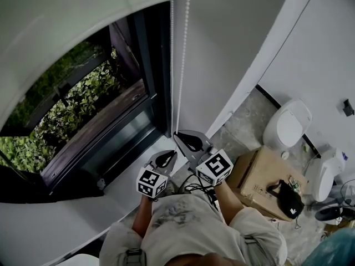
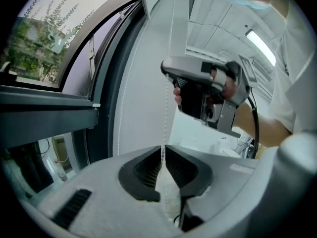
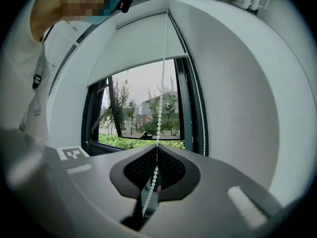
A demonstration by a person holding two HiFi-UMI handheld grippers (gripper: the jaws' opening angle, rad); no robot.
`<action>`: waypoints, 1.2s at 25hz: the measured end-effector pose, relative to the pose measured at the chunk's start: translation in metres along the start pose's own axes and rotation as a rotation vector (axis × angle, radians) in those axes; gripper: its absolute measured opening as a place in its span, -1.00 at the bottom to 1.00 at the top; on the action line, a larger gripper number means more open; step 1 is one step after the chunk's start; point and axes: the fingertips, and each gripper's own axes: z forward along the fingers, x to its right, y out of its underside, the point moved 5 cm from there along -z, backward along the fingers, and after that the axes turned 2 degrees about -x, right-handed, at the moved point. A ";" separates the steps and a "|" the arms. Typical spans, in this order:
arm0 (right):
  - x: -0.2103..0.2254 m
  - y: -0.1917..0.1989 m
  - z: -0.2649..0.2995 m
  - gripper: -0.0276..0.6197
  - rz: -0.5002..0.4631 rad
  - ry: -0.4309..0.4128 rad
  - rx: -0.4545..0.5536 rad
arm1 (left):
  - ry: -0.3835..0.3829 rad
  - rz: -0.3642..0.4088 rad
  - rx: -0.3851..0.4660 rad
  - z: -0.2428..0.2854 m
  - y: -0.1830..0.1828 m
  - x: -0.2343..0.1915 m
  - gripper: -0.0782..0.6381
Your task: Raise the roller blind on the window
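Hanging down the right side of the window (image 1: pixel 83 110), the bead chain (image 1: pixel 183 60) is gripped by both grippers at once. The right gripper (image 3: pixel 156 151) is closed on the chain. Its black ribbed pads (image 3: pixel 134 170) are pressed to the beads at the tips, and a slack length of beads is seen trailing down through the gap toward the camera. The second strand (image 3: pixel 198 108) of the loop is not held and hangs beside the dark window frame (image 3: pixel 185 108) to the right, apart from the jaws.

The left gripper (image 2: pixel 162 151) is closed almost fully. Its fingers (image 2: pixel 144 170) are drawn together at the tips and the chain is pinched there, with only a narrow slit widening behind them. From that pinch the chain is seen running straight up to the right gripper, which is held in a hand (image 2: pixel 225 86) just above and beyond.

The roller blind (image 3: pixel 141 46) is partly raised: the upper part of the window is covered by it, while trees and buildings are seen through the glass below its lower edge. In the head view the two grippers are placed close together near the sill (image 1: pixel 119 187), the right one farther along the chain than the left. A toilet (image 1: pixel 287 125) and a cardboard box (image 1: pixel 258 176) are seen on the floor at the right.
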 end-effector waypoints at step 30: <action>0.002 0.001 0.003 -0.88 0.009 -0.003 0.012 | 0.034 0.263 0.442 -0.050 -0.264 0.031 -0.57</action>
